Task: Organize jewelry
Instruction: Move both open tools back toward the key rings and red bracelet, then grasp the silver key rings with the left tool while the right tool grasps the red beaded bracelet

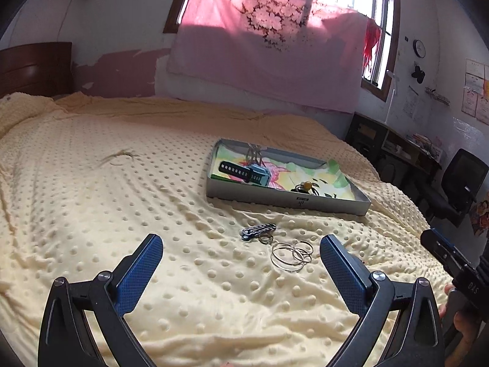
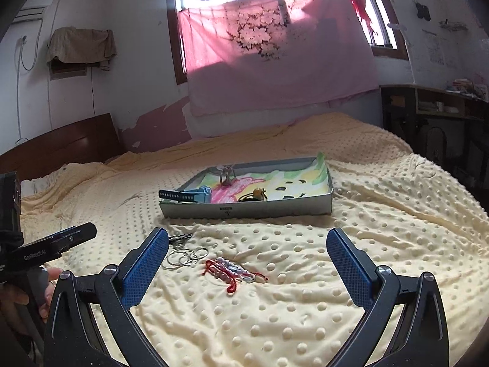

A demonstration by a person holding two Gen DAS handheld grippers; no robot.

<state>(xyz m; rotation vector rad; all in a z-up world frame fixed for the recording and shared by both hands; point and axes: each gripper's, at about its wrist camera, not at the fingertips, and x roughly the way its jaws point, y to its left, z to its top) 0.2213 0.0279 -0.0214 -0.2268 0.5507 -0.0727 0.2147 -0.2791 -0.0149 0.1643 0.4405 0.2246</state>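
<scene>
On the yellow dotted blanket's near side, short of the grey metal tray (image 2: 244, 211), the red-corded white bead bracelet (image 2: 235, 270) lies long-axis left-to-right, probably nearer the right gripper (image 2: 247, 263) than the left gripper (image 1: 241, 263), both gaping wide and empty.

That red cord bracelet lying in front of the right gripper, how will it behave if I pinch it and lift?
The red cord bracelet will probably be floppy: its string lies in loose loops on the dotted blanket. It looks light, so it may dangle and swing. The pale beaded strand is tangled with it and would likely come up too. The right gripper is open wide.
</scene>
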